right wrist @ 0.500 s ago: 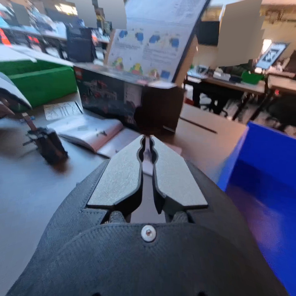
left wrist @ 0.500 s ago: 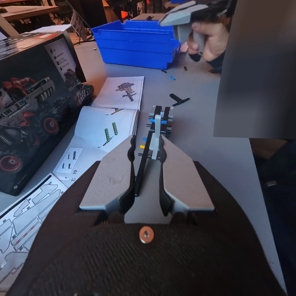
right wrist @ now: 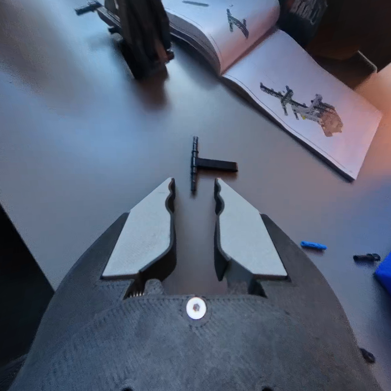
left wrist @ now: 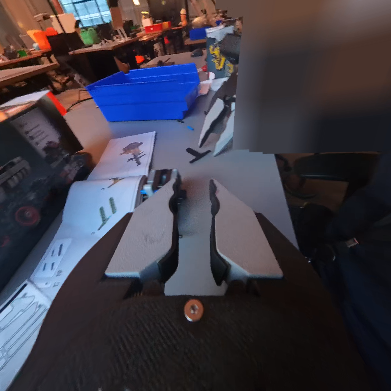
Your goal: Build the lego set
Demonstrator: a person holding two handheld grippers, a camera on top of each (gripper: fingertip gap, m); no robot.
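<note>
Set box (left wrist: 31, 169) at far left; open booklet (left wrist: 101, 203) beside it; half-built model (left wrist: 160, 182) on the table (left wrist: 243, 179) at the booklet's edge, partly hidden behind the left gripper (left wrist: 192, 186), spread and empty; right gripper (right wrist: 194, 186) spread, its tips just short of a black T-shaped piece (right wrist: 203, 164) lying flat.

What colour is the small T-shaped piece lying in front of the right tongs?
Black. The T-shaped piece shows best in the right wrist view.
</note>
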